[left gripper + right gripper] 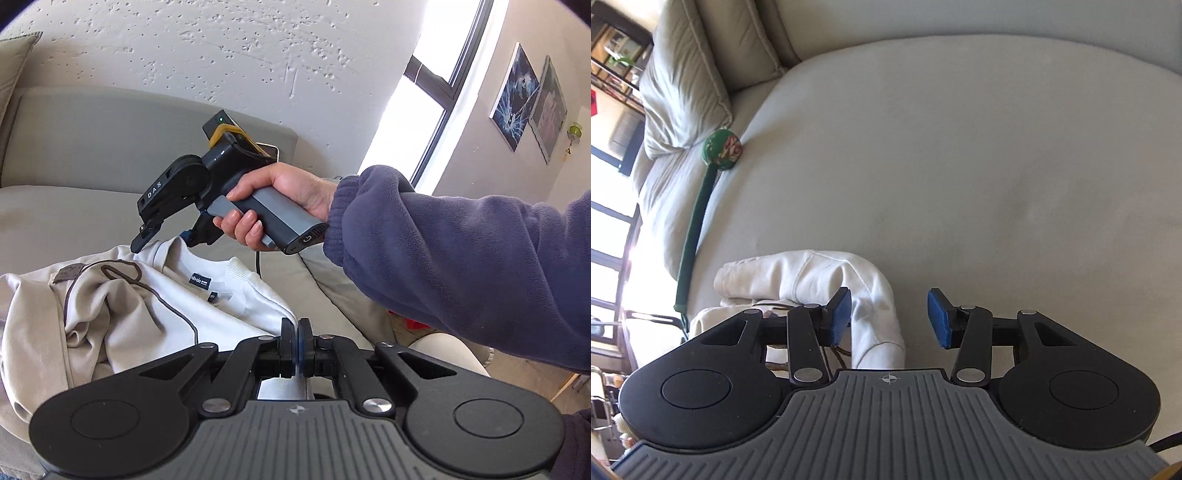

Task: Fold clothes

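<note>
Grey-beige sofa (960,147) spreads wide under me, a soft seat that will give beneath any crease I press. On it lies my sweatshirt (147,306), cream and white, heaped loosely with the neck label up; in the right wrist view a sleeve (827,280) of it curls just under my jaws. It looks light, limp and thick, so I judge it will drape and sag rather than hold a line, and it shouldn't slip from rubber pads. My left gripper (295,343) is clenched tight at the garment's edge, though I can't tell whether cloth is pinched. My right gripper (889,317), in my right hand (280,206), hangs parted and empty. Best holds, I reckon: shoulder seam or ribbed collar (236,273).
</note>
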Demonstrator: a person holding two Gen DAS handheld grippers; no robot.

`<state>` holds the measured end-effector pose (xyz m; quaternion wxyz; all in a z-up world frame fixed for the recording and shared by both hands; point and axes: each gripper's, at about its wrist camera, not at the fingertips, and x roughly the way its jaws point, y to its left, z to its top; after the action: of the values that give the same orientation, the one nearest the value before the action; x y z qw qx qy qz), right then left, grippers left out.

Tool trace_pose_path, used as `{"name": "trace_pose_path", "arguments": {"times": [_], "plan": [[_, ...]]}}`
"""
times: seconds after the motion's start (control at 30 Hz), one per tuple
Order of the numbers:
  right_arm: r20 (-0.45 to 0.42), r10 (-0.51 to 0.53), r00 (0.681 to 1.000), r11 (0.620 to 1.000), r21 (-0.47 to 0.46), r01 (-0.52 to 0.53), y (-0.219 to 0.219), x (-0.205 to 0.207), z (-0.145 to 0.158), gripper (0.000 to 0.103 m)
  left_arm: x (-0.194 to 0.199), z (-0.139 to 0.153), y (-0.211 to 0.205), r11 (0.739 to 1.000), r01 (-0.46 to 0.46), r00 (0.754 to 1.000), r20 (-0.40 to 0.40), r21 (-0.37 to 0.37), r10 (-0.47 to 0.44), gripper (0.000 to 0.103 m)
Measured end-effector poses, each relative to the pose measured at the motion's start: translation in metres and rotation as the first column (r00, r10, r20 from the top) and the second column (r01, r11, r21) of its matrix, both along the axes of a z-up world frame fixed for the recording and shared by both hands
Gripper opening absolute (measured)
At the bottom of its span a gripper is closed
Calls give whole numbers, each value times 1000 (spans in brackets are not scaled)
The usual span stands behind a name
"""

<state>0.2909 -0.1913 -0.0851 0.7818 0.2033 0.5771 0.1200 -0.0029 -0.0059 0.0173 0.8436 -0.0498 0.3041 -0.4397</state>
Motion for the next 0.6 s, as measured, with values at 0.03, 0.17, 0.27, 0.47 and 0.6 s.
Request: {"name": "trace_pose_path", "arguments": {"times": [0.03,0.17,0.27,0.47,0.6], "plan": [[-15,3,1000,999,37,-2,0,-1,-6,48,-2,1,1,1000,-3,1000,1,8,3,1],[-26,20,999,991,132,-17,7,-3,-19,44,-6,8,11,999,-18,1000,1,35,18,1],[39,10,999,1000,-18,-9,24,-6,-15,3,-9,14,12,998,-54,999,8,40,54,1],[286,-180,941,976,-69,208,-3,-58,47,2,-14,40,42,984,-178,980,88,2,177,1],[378,-415,828,906,88,414,-75,-139,109,2,-11,74,59,959,-276,943,178,-61,282,1]]}}
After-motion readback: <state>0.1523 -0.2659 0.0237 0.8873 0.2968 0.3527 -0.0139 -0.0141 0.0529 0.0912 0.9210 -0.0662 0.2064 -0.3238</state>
